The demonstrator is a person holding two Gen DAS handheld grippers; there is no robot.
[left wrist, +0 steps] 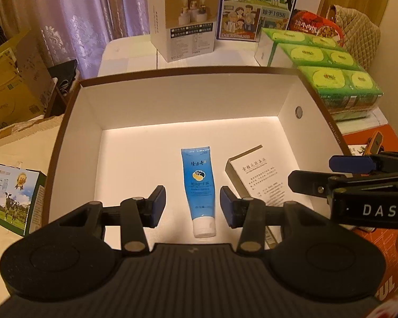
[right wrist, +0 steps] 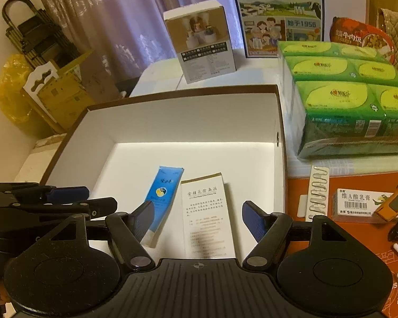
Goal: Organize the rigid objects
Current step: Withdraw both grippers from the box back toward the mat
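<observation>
Tube and carton lie flat on the floor of the big white box, side by side and just touching or nearly so, near the box's front wall. The blue tube lies directly ahead of the left claw, framed between its pads but below them, cap end nearest the claw. The left claw stands part-open and holds nothing. The pale carton with printed text lies ahead of the right claw, likewise between its pads yet clear of them; that claw stands wide and empty. Each claw seems to hover over the item it answers for, which reads as two things just set down, laid parallel to save room for more. Off to the right claw's right, on the orange bench surface, wait a small ointment box and a white blister strip, probably next to go in. Green tissue packs sit beyond the box's right wall.
</observation>
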